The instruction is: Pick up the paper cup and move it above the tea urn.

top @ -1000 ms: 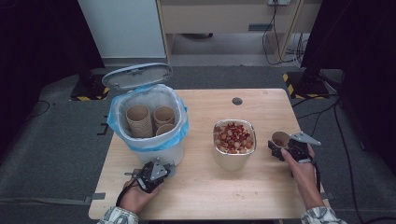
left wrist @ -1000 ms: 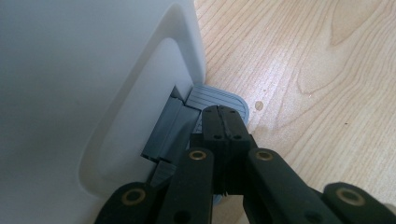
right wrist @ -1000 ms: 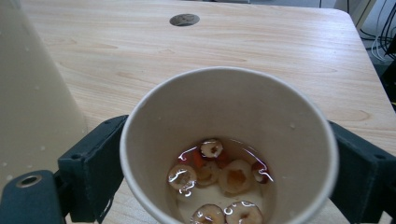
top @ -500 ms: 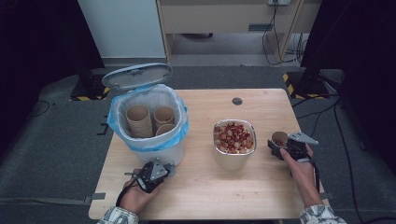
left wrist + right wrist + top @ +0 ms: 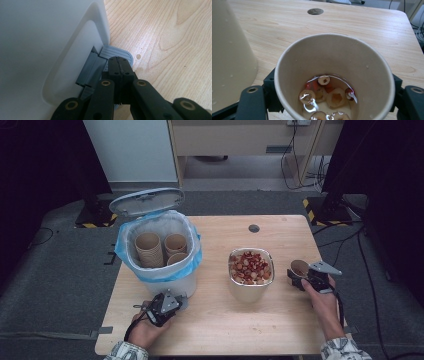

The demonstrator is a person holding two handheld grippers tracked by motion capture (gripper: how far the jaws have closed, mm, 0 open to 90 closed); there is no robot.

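Gripping round paper cup (image 5: 333, 80), right hand-held gripper (image 5: 306, 278); ribbed grey pedal (image 5: 117, 53)

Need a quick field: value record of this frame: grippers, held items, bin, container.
left gripper: jaws shut, tips on the grey pedal at the bin's foot
right gripper: shut on paper cup
cup contents: liquid with dried fruit slices
bin: white, blue liner, lid up, several paper cups inside
container: on the table, full of reddish dried fruit, between bin and right gripper
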